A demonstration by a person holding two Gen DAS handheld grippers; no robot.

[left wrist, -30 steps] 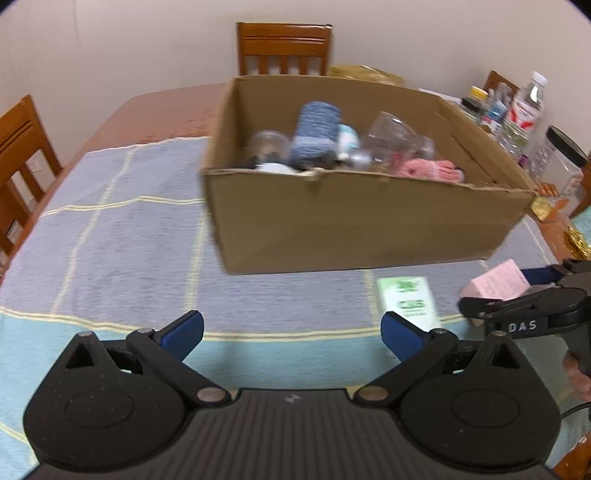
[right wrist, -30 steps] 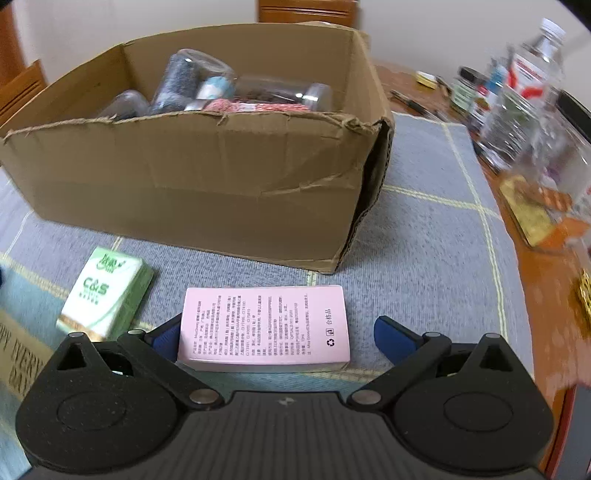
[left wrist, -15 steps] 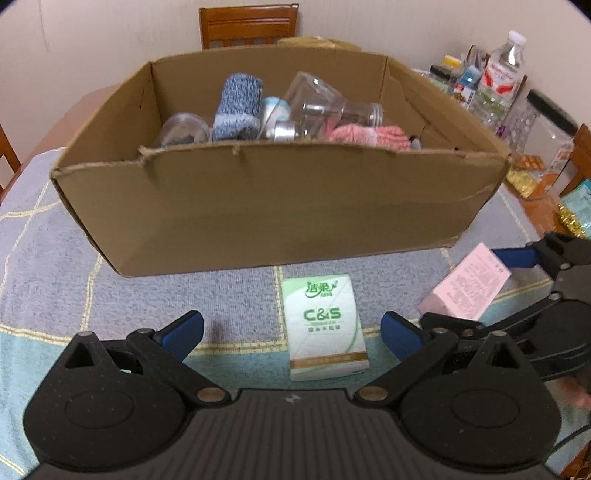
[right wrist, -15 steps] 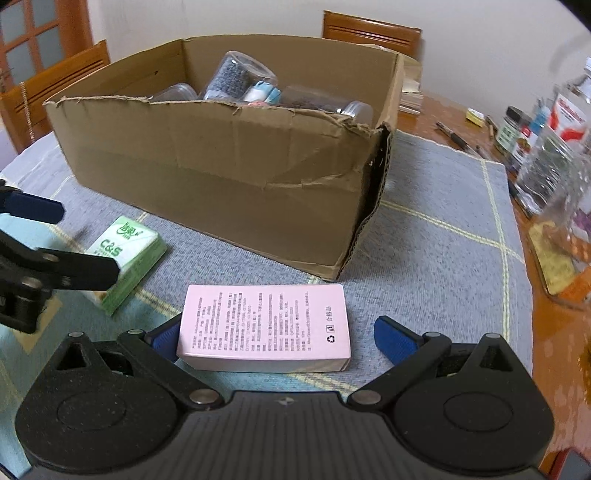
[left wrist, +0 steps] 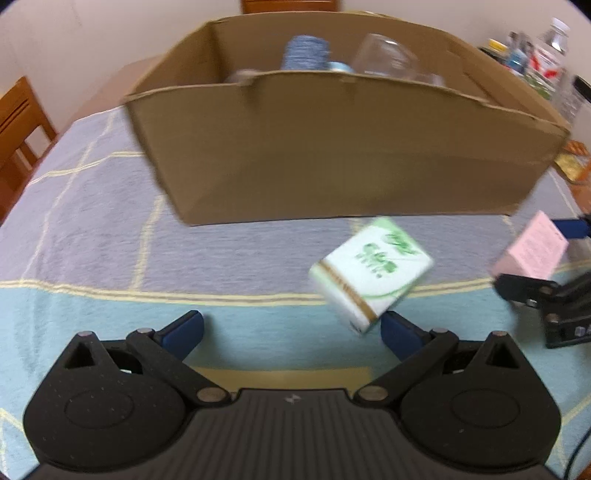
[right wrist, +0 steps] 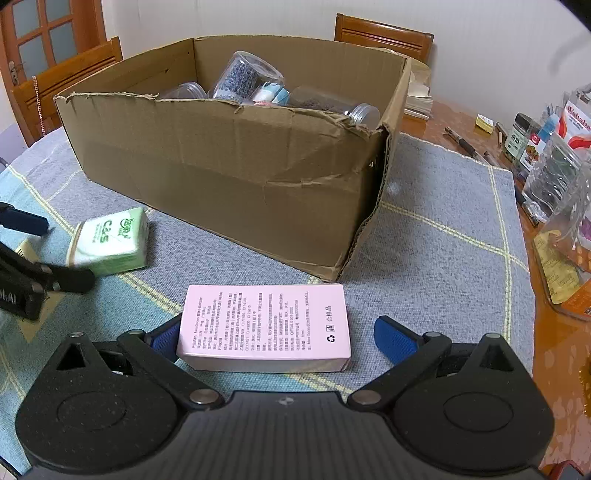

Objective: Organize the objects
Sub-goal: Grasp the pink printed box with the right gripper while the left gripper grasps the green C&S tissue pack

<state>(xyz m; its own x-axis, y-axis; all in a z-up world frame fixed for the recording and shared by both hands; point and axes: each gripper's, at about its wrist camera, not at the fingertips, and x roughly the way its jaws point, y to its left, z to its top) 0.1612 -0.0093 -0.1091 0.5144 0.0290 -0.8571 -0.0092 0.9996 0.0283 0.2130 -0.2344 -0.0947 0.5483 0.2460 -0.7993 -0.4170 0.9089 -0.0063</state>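
**A:** How is the left gripper (left wrist: 291,328) seen?

**B:** Its blue-padded jaws are spread wide and nothing is held between them. A green-and-white tissue pack (left wrist: 371,269) is seen just beyond its right-hand finger, tilted and blurred; whether that finger is touched by the pack's near corner cannot be told.

**A:** And the right gripper (right wrist: 275,334)?

**B:** Its jaws are also spread wide. A pink box (right wrist: 264,325) printed with small text is framed between the pads. The left-hand pad is met by the box's end, while a clear gap is left at the right-hand pad, so the box is not clamped. Whether it is resting on the cloth or lifted cannot be judged.

**A:** What is found further out?

**B:** A grey-blue mat with pale yellow lines (right wrist: 443,240) is spread over a wooden table (right wrist: 546,332). A large open cardboard box (right wrist: 229,166) is set on the mat beyond both grippers, with clear jars and a blue-grey roll lying inside. The tissue pack is placed near the carton's front wall, well to the left of the pink box.

**A:** And at the edges?

**B:** Bottles and jars (right wrist: 554,147) are crowded along the table's right side, and wooden chairs (right wrist: 384,35) are seen behind.
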